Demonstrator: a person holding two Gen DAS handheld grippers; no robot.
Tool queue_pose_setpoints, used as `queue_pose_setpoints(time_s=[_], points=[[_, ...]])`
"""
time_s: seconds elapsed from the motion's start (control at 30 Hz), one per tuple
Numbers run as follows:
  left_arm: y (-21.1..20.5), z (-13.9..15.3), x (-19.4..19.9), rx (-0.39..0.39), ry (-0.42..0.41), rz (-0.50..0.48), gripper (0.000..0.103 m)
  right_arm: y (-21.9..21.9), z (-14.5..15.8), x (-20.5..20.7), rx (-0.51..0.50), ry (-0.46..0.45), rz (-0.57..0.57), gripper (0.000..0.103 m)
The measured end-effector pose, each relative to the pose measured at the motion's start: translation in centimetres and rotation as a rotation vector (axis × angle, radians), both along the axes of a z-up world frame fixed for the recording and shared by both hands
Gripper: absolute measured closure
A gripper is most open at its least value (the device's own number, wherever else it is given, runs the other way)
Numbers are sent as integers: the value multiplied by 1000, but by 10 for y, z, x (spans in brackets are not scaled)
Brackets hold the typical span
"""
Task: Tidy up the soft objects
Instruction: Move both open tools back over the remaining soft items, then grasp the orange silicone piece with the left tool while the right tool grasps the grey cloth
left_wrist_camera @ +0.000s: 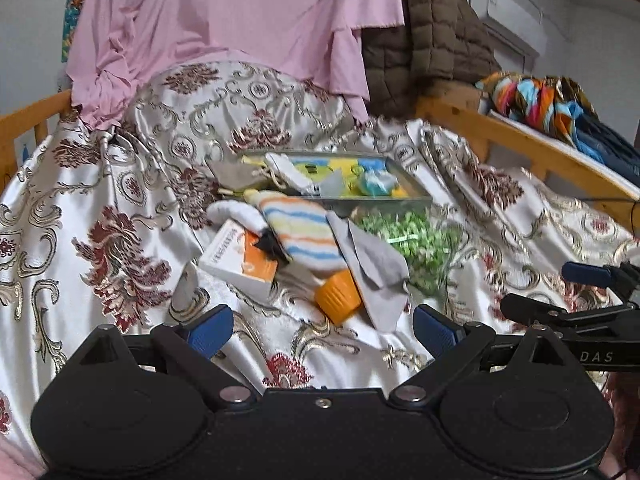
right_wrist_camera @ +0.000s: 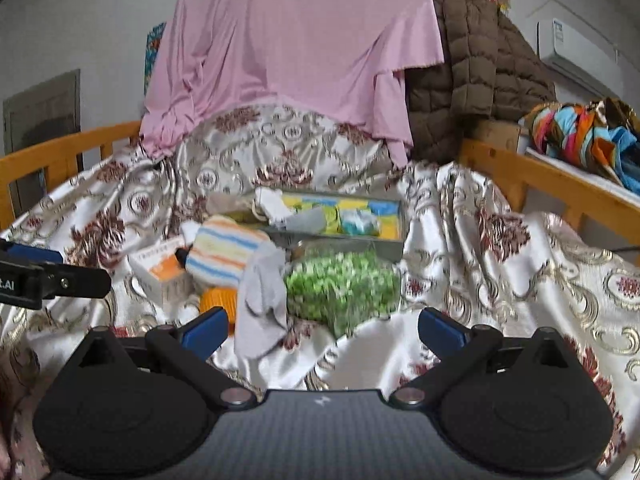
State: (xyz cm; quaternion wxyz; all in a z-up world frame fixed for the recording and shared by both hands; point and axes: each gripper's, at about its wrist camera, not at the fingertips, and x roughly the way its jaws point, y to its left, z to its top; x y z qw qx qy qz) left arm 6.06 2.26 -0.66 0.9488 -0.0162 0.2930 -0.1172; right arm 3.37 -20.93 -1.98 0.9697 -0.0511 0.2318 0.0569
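Striped terry cloth [left_wrist_camera: 304, 232] (white/orange/blue/yellow bands, fuzzy pile) lies mid-pile on the bed, front edge of the metal tray [left_wrist_camera: 416, 196] just behind it. Grey flat cloth [left_wrist_camera: 376, 268], thin and creased, drapes from the striped cloth's right side down over an orange ribbed cap [left_wrist_camera: 338, 296]. Right of that: green-and-white speckled bundle [left_wrist_camera: 416, 244], crinkly, texture blurred, can't tell the material. Left: white-and-orange carton [left_wrist_camera: 240, 256], rectangular, tilted, touching a small black item and a white fuzzy piece [left_wrist_camera: 236, 212] above it. Tray is shallow, rectangular, holds yellow/blue soft pieces, a grey piece and a white drawstring pouch [left_wrist_camera: 288, 172]; a beige pouch sits at its left end. All on a satin bedspread [left_wrist_camera: 120, 208], glossy white with gold scrolls and maroon florals, heavily wrinkled. Wooden bed rail [left_wrist_camera: 520, 148] on both sides. Behind: pink draped sheet [left_wrist_camera: 240, 20], brown quilted jacket [left_wrist_camera: 432, 40], multicolour striped fabric [left_wrist_camera: 536, 100] on the right ledge. Left tongs [left_wrist_camera: 322, 330] wide, blue pads, nothing between, low in front of the pile. Right tongs [right_wrist_camera: 320, 330] also wide and empty, grey cloth's lower end between and just ahead of the fingers. Right view shows a grey door on the left wall and the left tongs' fingertip entering at left; left view shows the right tongs at its right edge. Wall AC unit [right_wrist_camera: 576, 52] is in both.
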Motion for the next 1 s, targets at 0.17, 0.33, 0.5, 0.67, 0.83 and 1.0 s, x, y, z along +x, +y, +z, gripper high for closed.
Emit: queue_pose_setpoints(time_s=[0.17,0.33,0.5,0.67,0.83,1.0], points=[[-5,-8,7,19,46,-20,7,-1,-7,5,-9,47,3,0],[-14,-13,24,65,64,-35,7,-2,-12,10,-8,75,1,0],[-22,-17,38,102,73,-78,6,-4,-15,14,-5,98,-15,0],[-33,-23,52,158,84,-134,6,-7,-19,19,3,122,-21,0],[-37,-25,65,196,83,-164,6,-11,-22,23,18,138,-37,0],[-35,-28,82,165,118,-215,6,-13,-23,28,37,146,-37,0]])
